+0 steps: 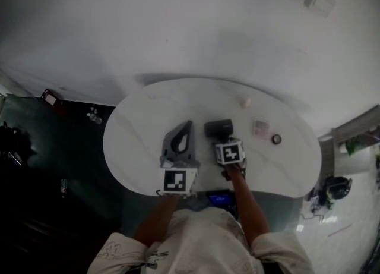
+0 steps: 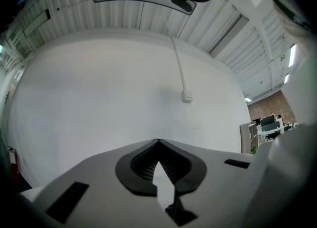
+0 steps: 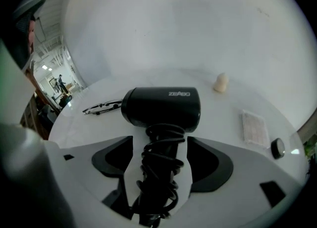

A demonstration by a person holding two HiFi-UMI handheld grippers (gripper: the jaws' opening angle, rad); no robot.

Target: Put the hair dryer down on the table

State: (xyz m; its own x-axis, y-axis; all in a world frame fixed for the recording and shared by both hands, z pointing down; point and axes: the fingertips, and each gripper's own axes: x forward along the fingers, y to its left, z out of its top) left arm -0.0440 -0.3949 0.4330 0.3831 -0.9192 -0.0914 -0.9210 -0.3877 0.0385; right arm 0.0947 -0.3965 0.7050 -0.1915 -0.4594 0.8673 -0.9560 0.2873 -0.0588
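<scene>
A black hair dryer point(image 3: 161, 106) lies on the white oval table point(image 1: 142, 124), its barrel crosswise and its cord wound round the handle. My right gripper point(image 3: 159, 148) is open, with the wrapped handle between its jaws and a gap showing on each side. From the head view the hair dryer point(image 1: 218, 128) lies just beyond the right gripper point(image 1: 228, 151). My left gripper point(image 1: 181, 142) is held over the table to the left, tilted upward. In its own view the left gripper point(image 2: 158, 142) is shut, its tips meeting with nothing between them, and it faces a white wall.
On the table right of the hair dryer are a small cream object point(image 3: 221, 82), a flat white packet point(image 3: 254, 127) and a small round black item point(image 3: 278, 147). A thin black wiry thing point(image 3: 101, 107) lies to the left. A dark floor point(image 1: 53, 166) borders the table's left side.
</scene>
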